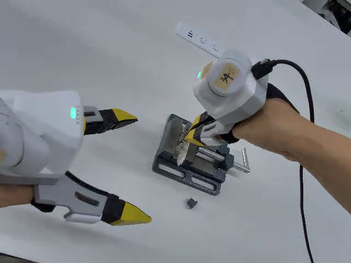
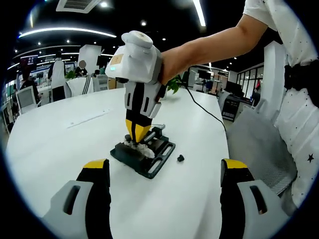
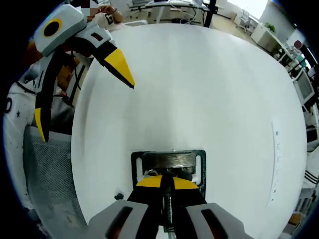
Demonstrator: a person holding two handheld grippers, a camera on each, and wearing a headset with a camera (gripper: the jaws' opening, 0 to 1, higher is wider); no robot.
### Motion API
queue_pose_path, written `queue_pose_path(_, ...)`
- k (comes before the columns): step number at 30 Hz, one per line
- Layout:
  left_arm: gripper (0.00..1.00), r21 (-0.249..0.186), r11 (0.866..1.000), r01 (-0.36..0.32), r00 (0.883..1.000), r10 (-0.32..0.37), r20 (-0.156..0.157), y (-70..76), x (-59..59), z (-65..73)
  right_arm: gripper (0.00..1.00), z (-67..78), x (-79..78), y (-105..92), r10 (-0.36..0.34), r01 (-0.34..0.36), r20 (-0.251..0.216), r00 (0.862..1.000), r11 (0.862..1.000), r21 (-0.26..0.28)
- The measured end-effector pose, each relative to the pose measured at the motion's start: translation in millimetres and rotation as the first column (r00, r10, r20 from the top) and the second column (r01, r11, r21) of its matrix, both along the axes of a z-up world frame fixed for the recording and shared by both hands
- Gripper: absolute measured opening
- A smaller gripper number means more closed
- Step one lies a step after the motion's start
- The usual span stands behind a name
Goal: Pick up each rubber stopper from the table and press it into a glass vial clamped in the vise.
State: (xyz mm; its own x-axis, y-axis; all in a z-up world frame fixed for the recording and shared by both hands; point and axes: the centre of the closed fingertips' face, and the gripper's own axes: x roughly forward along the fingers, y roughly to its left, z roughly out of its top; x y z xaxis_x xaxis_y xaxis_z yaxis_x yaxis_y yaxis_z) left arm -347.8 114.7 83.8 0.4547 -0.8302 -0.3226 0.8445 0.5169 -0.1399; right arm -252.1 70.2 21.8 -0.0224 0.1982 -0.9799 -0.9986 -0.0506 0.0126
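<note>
Right gripper (image 1: 190, 136) pinched tight over the vise (image 1: 169, 170), left gripper (image 1: 141, 169) spread wide. In the head view, stopper (image 1: 191, 203) at vise's 5 o'clock (strip (image 1: 200, 39) print unreadable).

Both grippers are running white-grey shells, black jaws, yellow tips; left gripper (image 1: 143, 169) is showing a green LED (image 1: 73, 113), right gripper (image 1: 191, 134) is carrying a tan round sticker (image 1: 227, 75) and a plugged-in black cable (image 1: 300, 82). Person is wearing what looks like a black glove (image 1: 276, 94), plus a white star-print shirt (image 2: 299, 124)
</note>
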Motion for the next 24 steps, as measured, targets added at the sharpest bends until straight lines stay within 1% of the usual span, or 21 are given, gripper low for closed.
queue_pose_path(2, 0.91, 0.006, 1.0, 0.0, 1.0, 0.0, 0.0, 1.3, -0.5, 0.1, 0.01, 0.4, 1.6, -0.4, -0.012, 0.012, -0.008, 1.0, 1.0, 0.019)
queue_pose_path(3, 0.91, 0.009, 1.0, 0.001, 1.0, -0.001, 0.001, 2.0, -0.9, 0.2, 0.01, 0.4, 1.9, -0.3, -0.031, 0.032, -0.019, 0.999, 0.999, 0.037)
queue_pose_path(5, 0.91, 0.011, 1.0, 0.003, 1.0, -0.003, 0.0, 2.7, -1.8, 0.5, 0.01, 0.3, 2.7, -0.5, -0.05, 0.051, -0.03, 0.998, 0.997, 0.057)
queue_pose_path(12, 0.91, 0.021, 1.0, 0.013, 1.0, -0.013, -0.001, 1.9, -4.4, 1.6, 0.01, 1.1, 0.9, 0.5, -0.062, 0.064, -0.026, 0.998, 0.993, 0.095)
queue_pose_path(18, 0.91, 0.029, 0.999, 0.021, 1.0, -0.021, 0.002, 2.5, -5.4, 2.3, 0.01, 3.1, -0.5, 1.6, -0.088, 0.092, -0.037, 0.995, 0.987, 0.13)
queue_pose_path(24, 0.9, 0.035, 0.999, 0.027, 1.0, -0.027, 0.001, 3.8, -4.7, 2.0, 0.03, 4.1, -2.6, 1.0, -0.102, 0.107, -0.046, 0.994, 0.984, 0.144)
